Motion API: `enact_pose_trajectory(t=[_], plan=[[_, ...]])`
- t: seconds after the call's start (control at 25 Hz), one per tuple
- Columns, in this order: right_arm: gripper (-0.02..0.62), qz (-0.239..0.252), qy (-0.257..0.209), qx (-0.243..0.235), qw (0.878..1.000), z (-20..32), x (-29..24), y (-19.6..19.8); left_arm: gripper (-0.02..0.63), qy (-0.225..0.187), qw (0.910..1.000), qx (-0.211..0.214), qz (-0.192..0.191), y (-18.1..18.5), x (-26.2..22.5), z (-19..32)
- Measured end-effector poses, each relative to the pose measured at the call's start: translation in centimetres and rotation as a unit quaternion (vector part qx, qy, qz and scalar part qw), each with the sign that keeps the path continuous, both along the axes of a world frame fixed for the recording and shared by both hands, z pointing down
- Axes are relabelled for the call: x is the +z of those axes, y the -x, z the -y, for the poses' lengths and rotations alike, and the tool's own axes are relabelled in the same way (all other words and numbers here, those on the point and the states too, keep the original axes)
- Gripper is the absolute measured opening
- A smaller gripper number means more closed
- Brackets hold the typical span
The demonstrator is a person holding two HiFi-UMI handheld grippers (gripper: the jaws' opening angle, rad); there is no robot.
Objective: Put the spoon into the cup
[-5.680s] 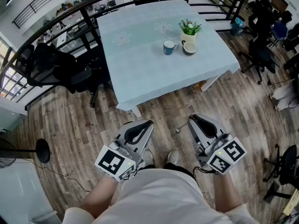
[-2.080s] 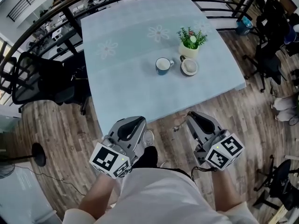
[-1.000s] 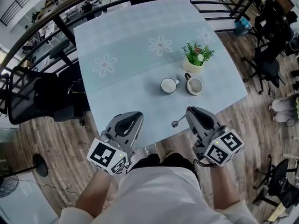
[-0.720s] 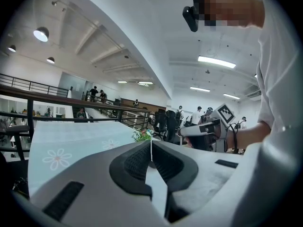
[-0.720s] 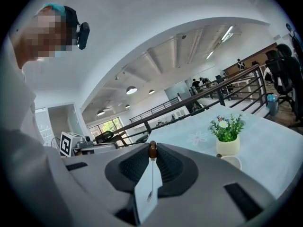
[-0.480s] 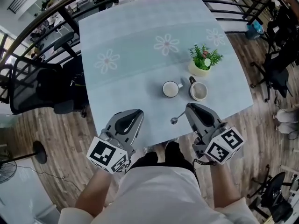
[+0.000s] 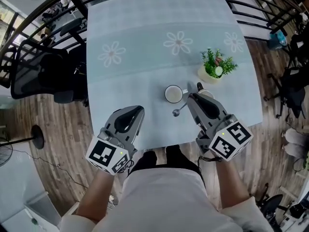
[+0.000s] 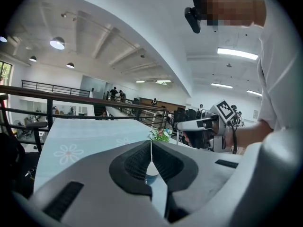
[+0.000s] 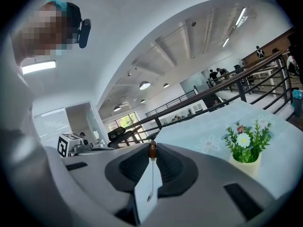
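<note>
In the head view a metal spoon (image 7: 177,112) sticks out to the left from the tip of my right gripper (image 7: 190,97), which is shut on its handle. The spoon's bowl hangs just in front of a blue cup (image 7: 173,94) with a white inside, standing on the light blue tablecloth (image 7: 140,71). In the right gripper view the jaws (image 9: 152,157) pinch the thin handle, whose brown end (image 9: 152,150) shows above them. My left gripper (image 7: 137,109) is over the table's near edge, shut and empty; its jaws (image 8: 150,148) meet in the left gripper view.
A second cup (image 7: 205,91) is partly hidden behind my right gripper. A small potted plant (image 7: 215,66) stands behind it. A black office chair (image 7: 41,71) is at the table's left. Dark railings (image 7: 251,4) run behind the table.
Both grippers have moved forward over the table's near edge. The spoon in the right gripper has come up close to the blue cup.
</note>
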State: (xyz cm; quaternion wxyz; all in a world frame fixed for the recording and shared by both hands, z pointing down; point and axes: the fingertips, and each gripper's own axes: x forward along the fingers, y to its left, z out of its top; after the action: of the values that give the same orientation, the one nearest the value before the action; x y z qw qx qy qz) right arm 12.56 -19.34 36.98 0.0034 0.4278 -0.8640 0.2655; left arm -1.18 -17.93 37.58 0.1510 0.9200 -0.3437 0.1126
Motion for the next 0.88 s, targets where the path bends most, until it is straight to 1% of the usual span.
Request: enact_pose_trajectory(t=[0.24,0.48,0.88], plan=[[0.060,-0.004,0.001,-0.021,1.000,2.3,1.1,-0.4,0.028,0.008,0.9998,-0.020,0.004,-0.9,1.0,0.9],[0.060,-0.004,0.008,-0.017,1.000,4.0,2.8,-0.6,0.028,0.013,0.9992,-0.036,0.007,-0.6,2.0,1.5],[0.060,-0.008,0.022,-0.022,0.999,6.1,5.6,0.0,0.028,0.027,0.9983,-0.050,0.011,0.3,3.6,2.1]])
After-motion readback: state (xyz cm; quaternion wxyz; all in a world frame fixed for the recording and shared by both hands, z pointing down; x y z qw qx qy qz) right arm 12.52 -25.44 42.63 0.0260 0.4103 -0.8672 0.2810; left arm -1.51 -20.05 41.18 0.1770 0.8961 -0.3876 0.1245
